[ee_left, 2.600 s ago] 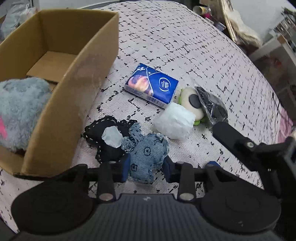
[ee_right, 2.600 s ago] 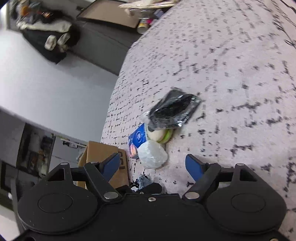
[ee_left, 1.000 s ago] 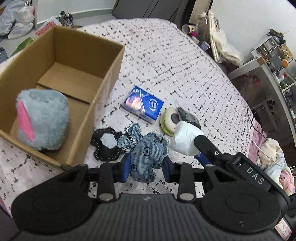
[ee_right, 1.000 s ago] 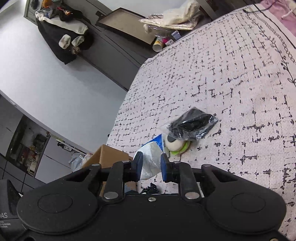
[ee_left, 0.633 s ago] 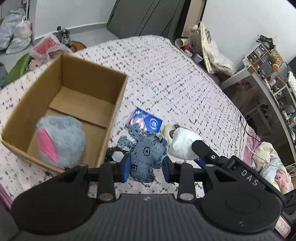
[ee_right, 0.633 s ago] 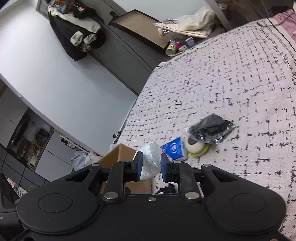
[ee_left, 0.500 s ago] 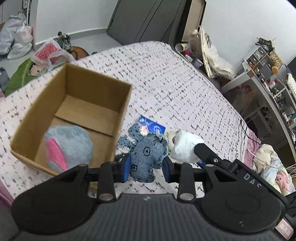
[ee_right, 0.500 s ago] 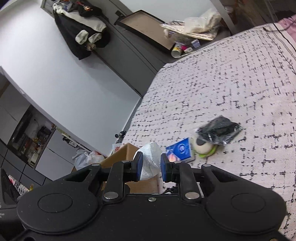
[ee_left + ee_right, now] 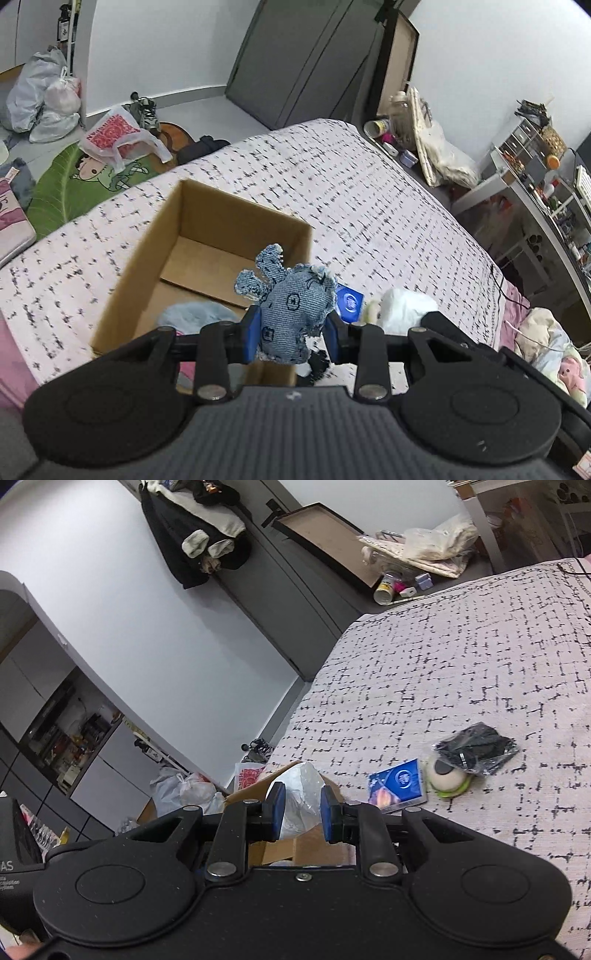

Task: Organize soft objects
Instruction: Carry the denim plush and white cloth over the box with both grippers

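My left gripper (image 9: 291,338) is shut on a blue denim soft toy (image 9: 290,301) and holds it high above the near edge of an open cardboard box (image 9: 147,254) on the bed. A grey plush (image 9: 195,314) lies inside the box. My right gripper (image 9: 299,812) is shut on a white plastic-wrapped bundle (image 9: 301,794), held above the bed beside the box (image 9: 314,843); the bundle also shows in the left wrist view (image 9: 406,306).
On the patterned bedspread (image 9: 461,672) lie a blue tissue pack (image 9: 399,784), a round cream and green object (image 9: 447,777) and a black item in a clear bag (image 9: 476,749). A black soft item (image 9: 317,363) lies below my left gripper. Floor clutter lies beyond the bed.
Both grippers have risen higher above the bed with their objects. The left one now holds the denim toy over the box's near edge.
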